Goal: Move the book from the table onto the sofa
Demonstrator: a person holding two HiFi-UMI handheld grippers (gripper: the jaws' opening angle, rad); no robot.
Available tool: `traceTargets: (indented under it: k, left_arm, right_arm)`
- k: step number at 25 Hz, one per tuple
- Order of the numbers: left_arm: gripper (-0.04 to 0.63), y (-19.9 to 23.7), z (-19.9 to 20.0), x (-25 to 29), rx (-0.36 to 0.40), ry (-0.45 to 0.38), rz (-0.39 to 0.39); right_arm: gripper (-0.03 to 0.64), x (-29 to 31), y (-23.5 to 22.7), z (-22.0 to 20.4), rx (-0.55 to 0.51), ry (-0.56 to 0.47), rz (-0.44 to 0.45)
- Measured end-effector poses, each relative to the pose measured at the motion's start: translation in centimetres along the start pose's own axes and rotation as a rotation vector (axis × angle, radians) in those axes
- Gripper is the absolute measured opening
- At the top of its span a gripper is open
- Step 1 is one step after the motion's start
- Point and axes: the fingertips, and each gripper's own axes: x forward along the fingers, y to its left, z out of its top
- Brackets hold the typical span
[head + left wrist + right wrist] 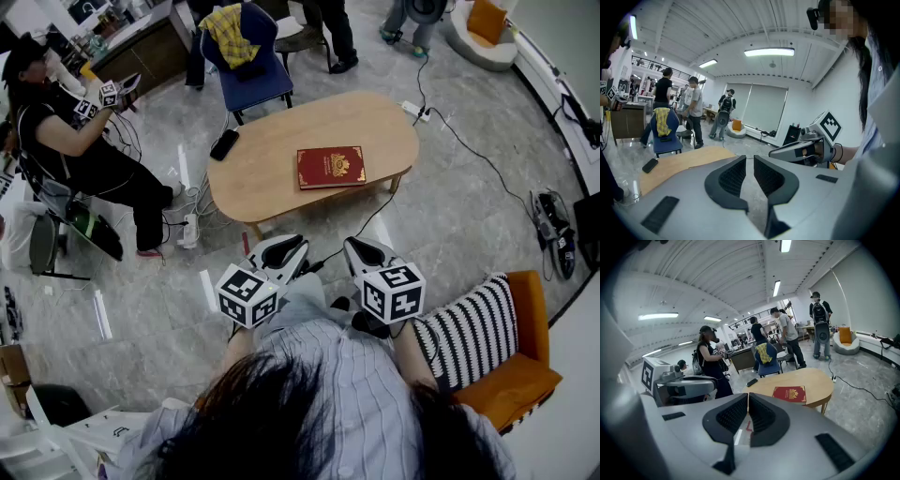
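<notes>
The book [331, 167] is lying untouched on the desk [272, 155]. Left gripper [287, 251] and right gripper [362, 251] are hovering well short of it, jaws pressed together and empty, probably awaiting the reach.

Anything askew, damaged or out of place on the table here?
Nothing stands out. The red book lies closed and flat on the table, with a dark device near its edge. The left gripper and right gripper are shut, empty.
</notes>
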Motion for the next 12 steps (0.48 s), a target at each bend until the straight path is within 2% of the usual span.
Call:
traceTargets:
  k: [7,12]
  left_arm:
    - [0.048,2.6,-0.1,0.5,-0.002,0.014,0.020]
    - [0.048,5.4,0.3,0.7,-0.030,0.030,0.034]
  right_arm:
    - [0.025,2.2,-0.9,0.5,0.029,0.012,0.000]
    - [0.026,4.2,-0.9,1.8,0.097,0.005,0.034]
